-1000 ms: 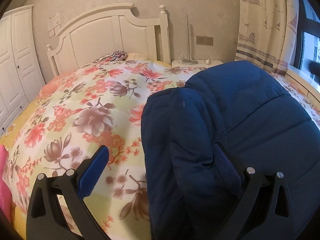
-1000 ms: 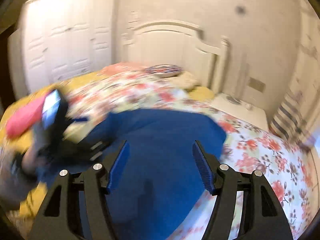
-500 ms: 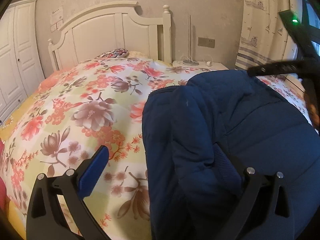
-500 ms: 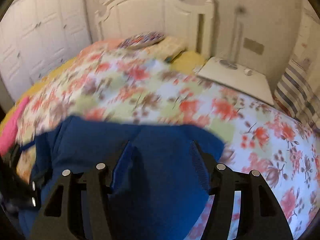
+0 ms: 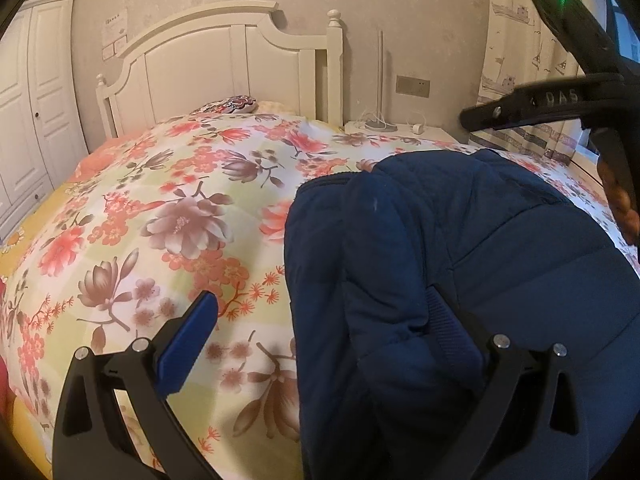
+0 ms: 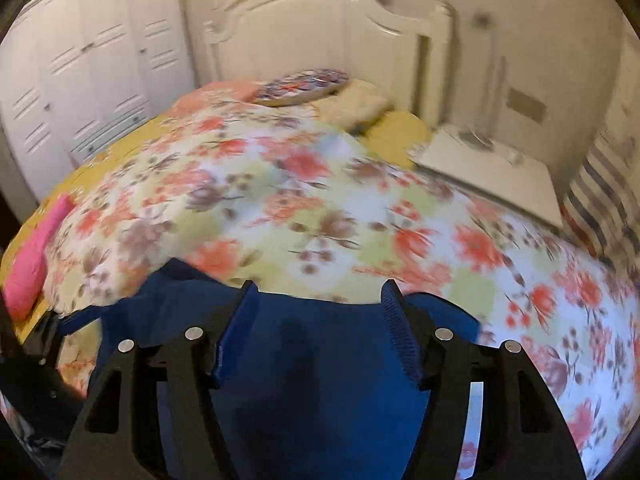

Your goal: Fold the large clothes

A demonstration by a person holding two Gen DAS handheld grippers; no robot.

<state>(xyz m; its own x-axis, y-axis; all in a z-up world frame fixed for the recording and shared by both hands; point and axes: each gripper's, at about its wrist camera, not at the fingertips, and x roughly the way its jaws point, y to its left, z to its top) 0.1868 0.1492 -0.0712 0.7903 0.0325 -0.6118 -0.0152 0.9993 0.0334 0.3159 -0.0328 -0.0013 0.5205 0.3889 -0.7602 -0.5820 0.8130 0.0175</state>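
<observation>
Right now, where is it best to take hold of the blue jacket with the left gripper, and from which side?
Probably the thick folded edge of the blue jacket, approached from the floral quilt side. That edge stands up as a padded ridge, already between the left gripper fingers, so closing there should catch it.

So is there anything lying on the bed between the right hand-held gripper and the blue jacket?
Nothing visible. The right hand-held gripper hangs directly over the blue jacket, jaws apart, with only jacket fabric showing between its fingers. The floral quilt beyond carries nothing along that edge.
</observation>
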